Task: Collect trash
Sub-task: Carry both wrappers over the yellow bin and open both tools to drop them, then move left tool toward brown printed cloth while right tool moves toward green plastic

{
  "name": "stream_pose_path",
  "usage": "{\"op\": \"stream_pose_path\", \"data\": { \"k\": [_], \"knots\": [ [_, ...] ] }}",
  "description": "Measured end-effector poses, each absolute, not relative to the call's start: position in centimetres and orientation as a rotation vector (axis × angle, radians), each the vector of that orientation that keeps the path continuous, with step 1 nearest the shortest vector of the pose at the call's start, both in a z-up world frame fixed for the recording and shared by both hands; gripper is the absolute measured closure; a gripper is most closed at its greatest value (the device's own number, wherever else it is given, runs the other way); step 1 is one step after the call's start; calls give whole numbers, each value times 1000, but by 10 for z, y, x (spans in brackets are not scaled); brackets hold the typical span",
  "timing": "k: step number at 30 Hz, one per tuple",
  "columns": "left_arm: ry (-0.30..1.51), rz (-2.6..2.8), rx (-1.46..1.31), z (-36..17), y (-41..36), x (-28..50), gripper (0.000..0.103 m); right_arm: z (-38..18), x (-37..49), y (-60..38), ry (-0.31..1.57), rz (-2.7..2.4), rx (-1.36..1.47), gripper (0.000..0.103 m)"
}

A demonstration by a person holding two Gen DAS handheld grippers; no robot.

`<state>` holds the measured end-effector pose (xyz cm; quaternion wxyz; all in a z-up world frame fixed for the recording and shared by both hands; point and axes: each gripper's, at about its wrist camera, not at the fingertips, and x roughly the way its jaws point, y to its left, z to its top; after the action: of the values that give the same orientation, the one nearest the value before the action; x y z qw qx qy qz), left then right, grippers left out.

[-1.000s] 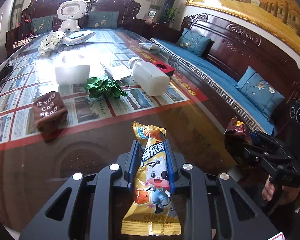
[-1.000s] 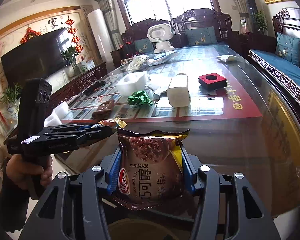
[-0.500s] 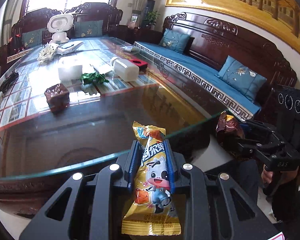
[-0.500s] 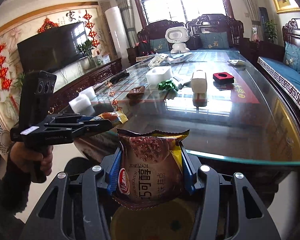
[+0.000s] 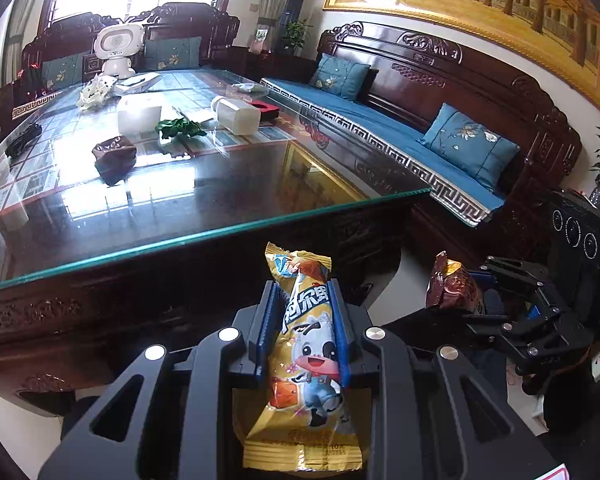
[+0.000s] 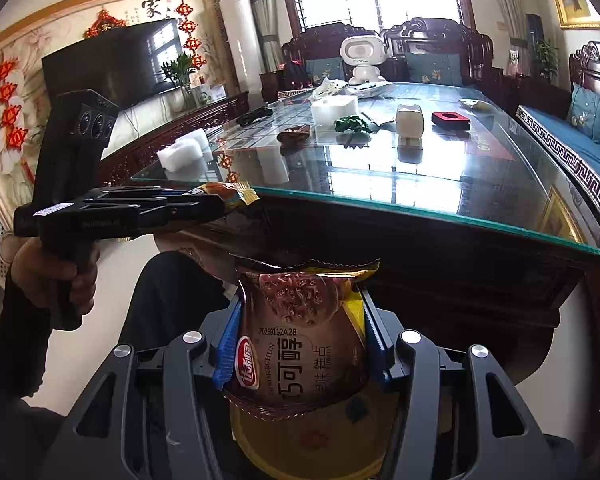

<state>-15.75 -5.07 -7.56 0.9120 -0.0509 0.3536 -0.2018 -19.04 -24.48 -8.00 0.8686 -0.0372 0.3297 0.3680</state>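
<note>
Both grippers are hanging off the near edge of the glossy glass table [image 5: 228, 224], well apart. The left gripper [image 5: 302, 296] is clamping a crinkly yellow wrapper [image 5: 306, 364]; the right gripper [image 6: 302, 308] is squeezing a shiny brown packet [image 6: 300, 344]. A green wad [image 5: 180, 128], brown pouch [image 5: 114, 154] and white bottle [image 5: 238, 116] are sitting on the table.

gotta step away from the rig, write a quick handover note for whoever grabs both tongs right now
Left tongs: shut on the yellow cartoon snack wrapper.
Right tongs: shut on the brown cookie wrapper.
Both are held off the near edge of the glass table; a yellowish round shape shows below the right tongs, unclear what it is.
Done: two wrappers picked up.
Left: drop both, then fetch the brown crumpled wrapper, green wrapper and white plastic bottle on the table.
</note>
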Motion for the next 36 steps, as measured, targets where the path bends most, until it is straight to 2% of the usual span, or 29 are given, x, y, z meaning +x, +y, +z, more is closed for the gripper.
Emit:
{"op": "stream_pose_path", "data": {
  "k": [1, 2, 3, 20, 22, 23, 24, 36],
  "knots": [
    [732, -424, -108, -77, -52, -161, 77, -81, -193, -246, 690, 768, -75, 41],
    [735, -430, -110, -78, -52, -163, 76, -82, -195, -248, 689, 768, -70, 31],
    [740, -435, -108, -79, -53, -166, 76, -82, -198, -250, 682, 766, -64, 31],
    [760, -565, -40, -83, -87, -186, 75, -73, -188, -275, 673, 745, 26, 30],
    [762, -588, -33, -85, -92, -189, 65, -74, -187, -276, 676, 745, 29, 30],
    [759, -589, -27, -85, -95, -190, 56, -74, -186, -277, 678, 746, 32, 30],
    [758, -590, -21, -85, -97, -191, 54, -74, -185, -278, 680, 747, 34, 30],
    [747, -580, -16, -79, -98, -183, 54, -80, -175, -275, 703, 758, 43, 30]
  ]
}}
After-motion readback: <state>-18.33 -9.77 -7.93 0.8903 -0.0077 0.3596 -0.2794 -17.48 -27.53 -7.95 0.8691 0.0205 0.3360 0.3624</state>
